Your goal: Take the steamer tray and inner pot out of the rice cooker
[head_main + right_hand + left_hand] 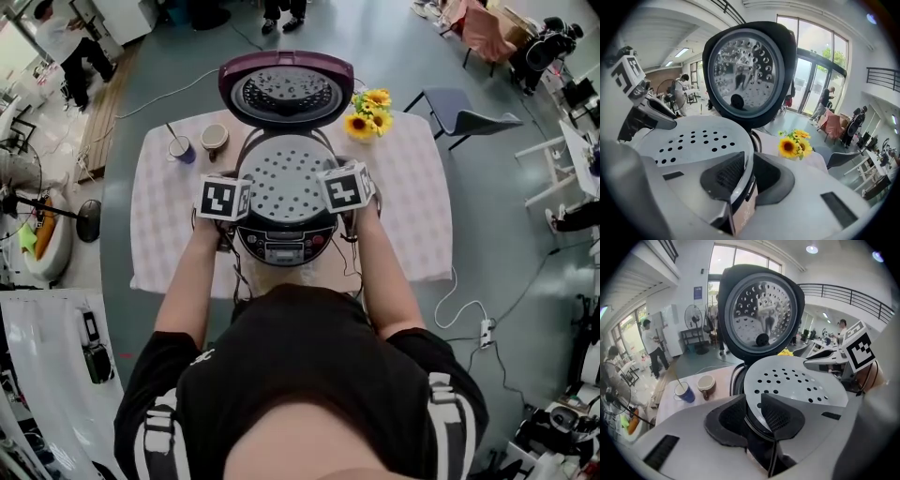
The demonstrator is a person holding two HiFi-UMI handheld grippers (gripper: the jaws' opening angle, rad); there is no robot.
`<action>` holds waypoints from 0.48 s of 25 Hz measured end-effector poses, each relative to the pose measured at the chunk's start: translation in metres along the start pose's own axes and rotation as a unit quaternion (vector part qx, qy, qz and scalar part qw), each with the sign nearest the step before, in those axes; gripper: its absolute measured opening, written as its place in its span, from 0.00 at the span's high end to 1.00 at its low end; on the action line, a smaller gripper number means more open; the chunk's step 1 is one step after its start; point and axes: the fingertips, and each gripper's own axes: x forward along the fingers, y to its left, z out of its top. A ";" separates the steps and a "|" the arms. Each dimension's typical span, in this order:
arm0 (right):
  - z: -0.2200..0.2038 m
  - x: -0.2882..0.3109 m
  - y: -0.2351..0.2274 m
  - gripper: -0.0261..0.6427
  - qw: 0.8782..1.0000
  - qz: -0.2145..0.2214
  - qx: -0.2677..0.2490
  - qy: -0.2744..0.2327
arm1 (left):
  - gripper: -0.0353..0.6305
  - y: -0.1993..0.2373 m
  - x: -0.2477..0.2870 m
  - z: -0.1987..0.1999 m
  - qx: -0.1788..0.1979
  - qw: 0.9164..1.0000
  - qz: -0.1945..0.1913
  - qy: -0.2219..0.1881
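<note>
The steamer tray [286, 178], gray w/ lots of little holes, is lying flat at the open top of the rice cooker [284, 246]. The L claw [753, 403] is pinching the tray's left rim. One pad is lying on top and the other is going under the edge. The R claw [746, 165] is doing the same on the right rim, so both claws are clenched on the tray. Can't tell if the tray is touching the cooker or hanging just over it.

The cooker's lid [286, 89] is standing open behind the tray, w/ its shiny, holey inside facing the person. The cooker is sitting in the middle of the surface, on a checked cloth [412, 206].

Back & to the left, a blue cup [181, 148] w/ a stick in it and a brown mug [215, 139] are standing side by side. Yellow flowers [368, 112] are sitting just right of the lid.
</note>
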 end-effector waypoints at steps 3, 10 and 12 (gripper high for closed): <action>0.005 -0.012 -0.005 0.87 1.000 0.001 0.000 -0.020 | 0.81 -0.006 -0.011 0.006 -0.014 1.000 -0.001 -0.019; 0.022 -0.053 -0.034 0.88 0.996 -0.021 0.000 -0.085 | 0.82 -0.036 -0.037 0.039 0.006 0.997 0.026 -0.077; 0.022 -0.066 -0.046 0.88 0.995 -0.028 0.007 -0.100 | 0.82 -0.051 -0.044 0.049 0.017 0.995 0.028 -0.096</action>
